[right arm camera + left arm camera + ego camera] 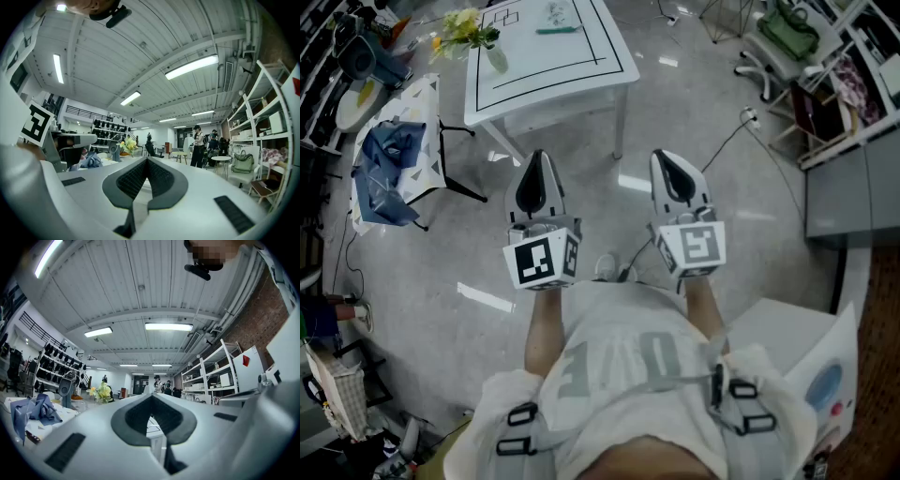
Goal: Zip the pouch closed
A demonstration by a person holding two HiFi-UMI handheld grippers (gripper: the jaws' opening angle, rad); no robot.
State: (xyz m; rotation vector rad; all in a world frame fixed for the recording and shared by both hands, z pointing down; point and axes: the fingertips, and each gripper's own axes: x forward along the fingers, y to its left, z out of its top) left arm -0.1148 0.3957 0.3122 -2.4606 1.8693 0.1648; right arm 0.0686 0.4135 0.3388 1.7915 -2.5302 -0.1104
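Person stands on a grey floor [741, 216], one gripper in each hand, both held out level in front of the body and side by side, well apart. Left gripper [536, 159]: tongs pressed fully together, nothing between them; the left gripper view confirms this, dark pads meeting at the tip [152, 397] with only the room behind. Right gripper [662, 157]: same, tongs closed tight and empty, pads meeting in the right gripper view [146, 160]. Marker cube [542, 260] sits at the back of the left gripper, a second cube [694, 246] at the back of the right.

Both grippers hang over bare floor, short of the white table [609, 66], touching nothing. On the table there are black drawn lines, a vase of yellow flowers [467, 28] at the near-left corner, and a thin green item [558, 30] farther back. The pouch cannot be picked out in any view; whether the green item is it cannot be told.

Left of the table is a folding chair [412, 103] with a blue cloth [389, 159] heaped on it. A cable [722, 150] runs across the floor at right. Shelving [211, 376] lines the right wall. A standing person [199, 145] and a green bag [243, 161] on a chair show far off in the right gripper view.
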